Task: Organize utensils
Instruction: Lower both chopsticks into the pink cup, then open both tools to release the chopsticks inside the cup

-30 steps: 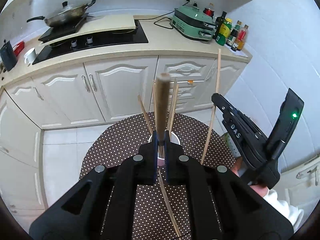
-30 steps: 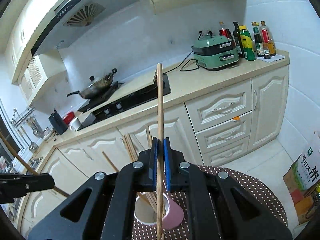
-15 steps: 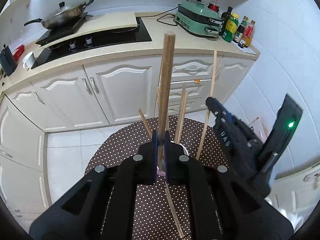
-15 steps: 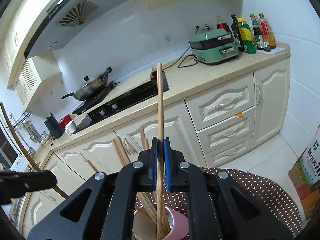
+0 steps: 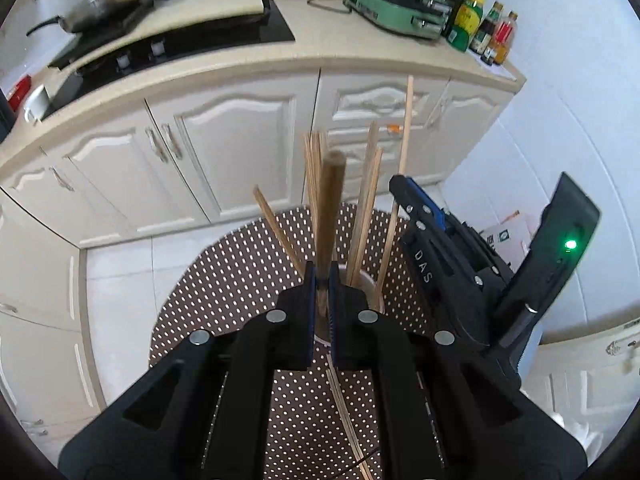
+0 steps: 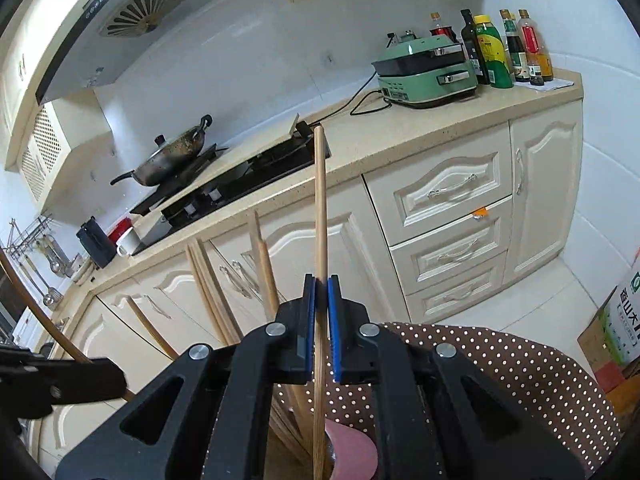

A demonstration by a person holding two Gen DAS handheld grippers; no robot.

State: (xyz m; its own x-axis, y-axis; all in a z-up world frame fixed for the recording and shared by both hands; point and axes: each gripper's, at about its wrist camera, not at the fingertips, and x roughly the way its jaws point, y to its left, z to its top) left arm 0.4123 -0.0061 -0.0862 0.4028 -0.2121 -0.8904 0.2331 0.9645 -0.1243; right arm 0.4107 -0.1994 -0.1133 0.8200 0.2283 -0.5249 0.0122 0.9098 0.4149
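Left gripper (image 5: 319, 280) clamped on dark wooden handle (image 5: 330, 204), directly over pink cup (image 5: 370, 284) on polka-dot tablecloth (image 5: 240, 276). Loose chopsticks (image 5: 344, 408) on cloth beneath it. Right gripper (image 6: 319, 292) pinching single chopstick (image 6: 320, 208), lower end in cup's mouth (image 6: 352, 450) among upright chopsticks (image 6: 208, 284). Beyond: cream cabinets (image 6: 448, 184), counter with hob (image 5: 168, 46), wok (image 6: 172, 156), green cooker (image 6: 428, 68), bottles (image 6: 508, 48).

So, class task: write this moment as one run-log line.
left claw: shut on thick stick | right claw: shut on chopstick | both over cup | cup: holds chopsticks | step: inserting
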